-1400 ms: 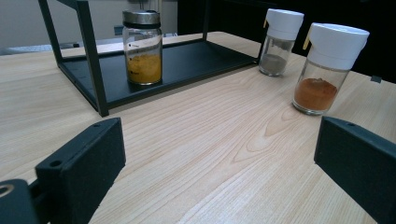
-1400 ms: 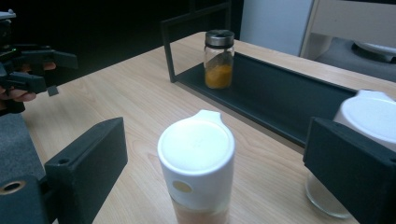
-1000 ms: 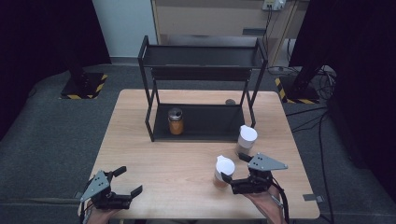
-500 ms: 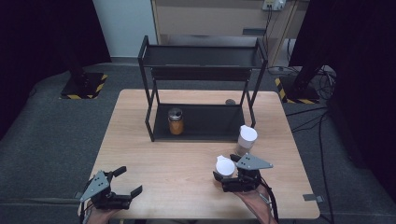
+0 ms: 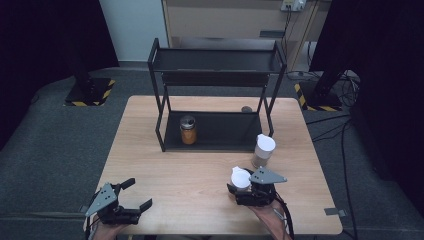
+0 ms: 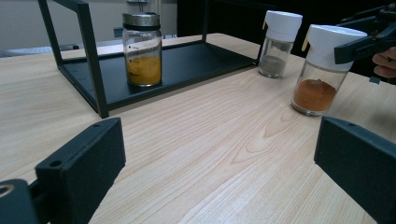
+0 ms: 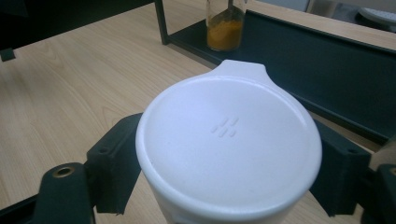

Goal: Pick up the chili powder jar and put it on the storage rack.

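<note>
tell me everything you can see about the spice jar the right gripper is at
The spice jar is clear glass with a white flip-top lid that has a small tab on its rim. Reddish-brown powder fills roughly its lower third. It stands upright on the wooden table, in front of the black rack. The right gripper has a jaw on either side of the lid; whether they press it is unclear.

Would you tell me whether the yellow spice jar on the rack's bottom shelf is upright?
Upright: the yellow spice jar stands on its base, lid on top.
</note>
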Demonstrator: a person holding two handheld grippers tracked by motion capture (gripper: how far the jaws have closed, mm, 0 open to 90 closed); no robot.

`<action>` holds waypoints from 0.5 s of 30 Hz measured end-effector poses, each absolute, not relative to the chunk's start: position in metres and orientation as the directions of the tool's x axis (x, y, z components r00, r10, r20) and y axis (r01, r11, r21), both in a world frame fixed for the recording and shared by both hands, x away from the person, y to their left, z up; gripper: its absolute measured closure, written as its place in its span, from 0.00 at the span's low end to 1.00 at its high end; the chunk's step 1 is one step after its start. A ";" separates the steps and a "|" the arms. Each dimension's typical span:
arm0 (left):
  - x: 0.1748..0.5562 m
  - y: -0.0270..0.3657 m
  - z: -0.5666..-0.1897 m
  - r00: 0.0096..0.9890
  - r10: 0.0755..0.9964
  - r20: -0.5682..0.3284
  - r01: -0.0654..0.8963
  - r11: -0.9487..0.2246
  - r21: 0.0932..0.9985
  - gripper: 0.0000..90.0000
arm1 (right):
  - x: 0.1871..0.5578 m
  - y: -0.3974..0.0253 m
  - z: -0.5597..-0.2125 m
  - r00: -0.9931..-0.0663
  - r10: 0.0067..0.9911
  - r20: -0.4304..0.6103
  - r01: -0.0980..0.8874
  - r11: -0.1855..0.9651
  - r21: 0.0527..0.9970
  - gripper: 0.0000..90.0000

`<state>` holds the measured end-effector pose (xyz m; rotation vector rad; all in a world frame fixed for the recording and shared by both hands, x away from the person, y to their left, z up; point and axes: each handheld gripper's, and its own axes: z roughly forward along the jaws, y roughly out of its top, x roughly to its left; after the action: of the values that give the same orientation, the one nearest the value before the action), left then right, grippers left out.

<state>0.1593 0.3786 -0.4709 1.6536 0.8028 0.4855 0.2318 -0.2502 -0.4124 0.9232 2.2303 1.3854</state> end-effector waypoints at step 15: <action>0.159 0.378 -0.471 0.678 0.727 -0.105 0.245 -0.089 0.966 0.01 | 0.228 -0.248 -0.413 -0.716 0.698 0.012 0.323 0.316 0.892 0.34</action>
<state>0.1592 0.3783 -0.4709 1.6543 0.8015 0.4850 0.2278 -0.2480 -0.4127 0.9094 2.2114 1.3672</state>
